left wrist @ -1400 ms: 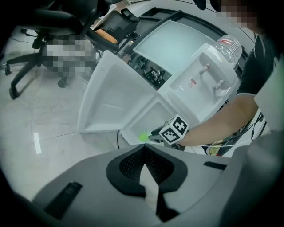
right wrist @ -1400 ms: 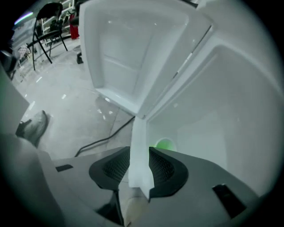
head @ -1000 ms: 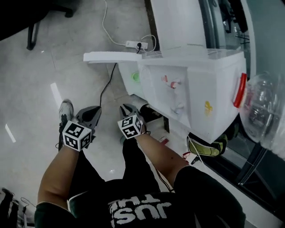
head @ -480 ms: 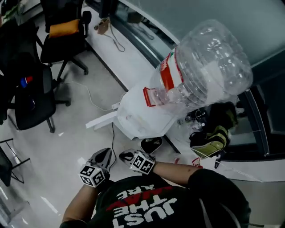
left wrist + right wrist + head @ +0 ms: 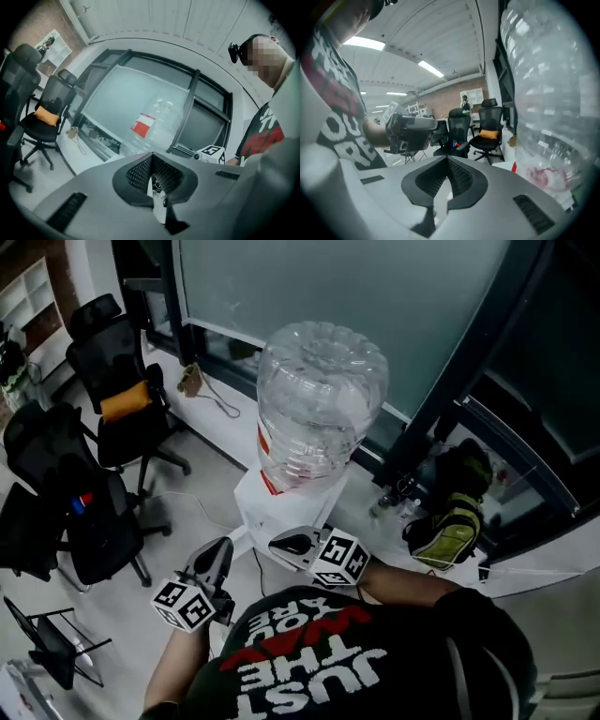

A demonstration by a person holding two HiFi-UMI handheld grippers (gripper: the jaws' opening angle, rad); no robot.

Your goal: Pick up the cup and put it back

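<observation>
The big clear water bottle point(image 5: 319, 399) stands neck-down on the white dispenser point(image 5: 251, 507) ahead of me, with black office chairs point(image 5: 117, 381) at the far left. Near the dispenser's base my left gripper point(image 5: 223, 545) has its fingers clenched on nothing, and the right gripper point(image 5: 277, 542), just beside the dispenser, has just closed its fingers with nothing between them. I cannot tell where the cup is from any view.

Dim, bluish light; both gripper views warp toward blurred edges.
</observation>
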